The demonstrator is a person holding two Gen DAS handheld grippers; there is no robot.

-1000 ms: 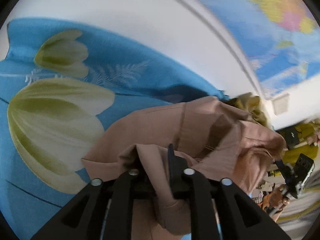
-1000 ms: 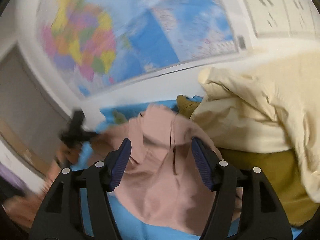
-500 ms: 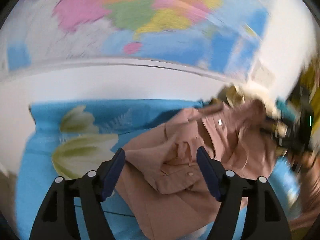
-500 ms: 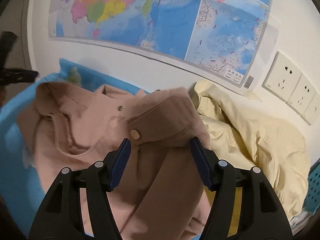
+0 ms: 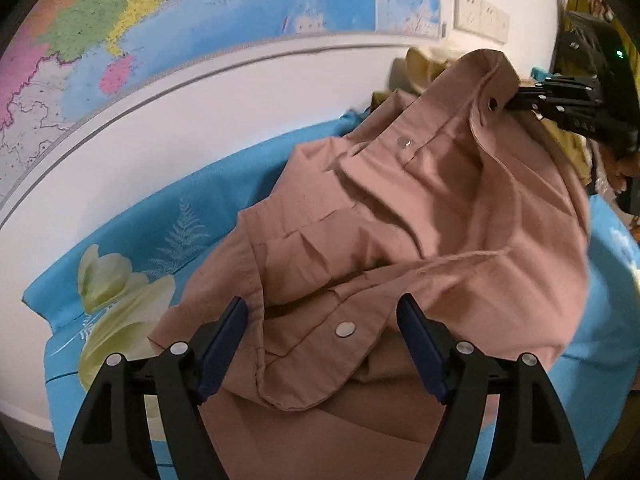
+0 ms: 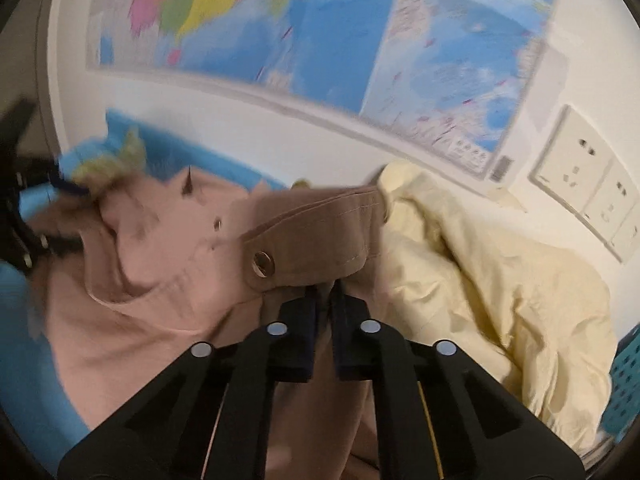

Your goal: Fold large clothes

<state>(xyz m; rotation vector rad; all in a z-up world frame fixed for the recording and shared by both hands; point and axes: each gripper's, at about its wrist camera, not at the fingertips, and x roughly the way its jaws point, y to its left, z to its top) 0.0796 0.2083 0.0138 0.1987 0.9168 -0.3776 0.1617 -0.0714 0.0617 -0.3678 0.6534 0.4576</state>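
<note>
Right now the pink shirt [image 5: 420,216] lies crumpled on a blue sheet [image 5: 160,232] printed with pale flowers, against a white wall that carries a large coloured map [image 5: 200,8]. At the shirt's far upper corner, the right gripper [image 6: 324,300] has just been closing and its jaws are pinched tight on a flap of the shirt [image 6: 312,236] with a metal snap on it, lifting that edge clear of the sheet; in the left wrist view the same gripper [image 5: 532,100] is seen clamped on the raised cloth edge. The left gripper [image 5: 320,340] has just been opening: its jaws stand wide apart on either side of a buttoned fold at the near edge of the shirt, with cloth lying between the blue pads [image 5: 224,344] but not squeezed by them. Just beside the shirt on its right sits a heap of pale yellow fabric [image 6: 500,280], and wall sockets [image 6: 588,192] are mounted above it.
</note>
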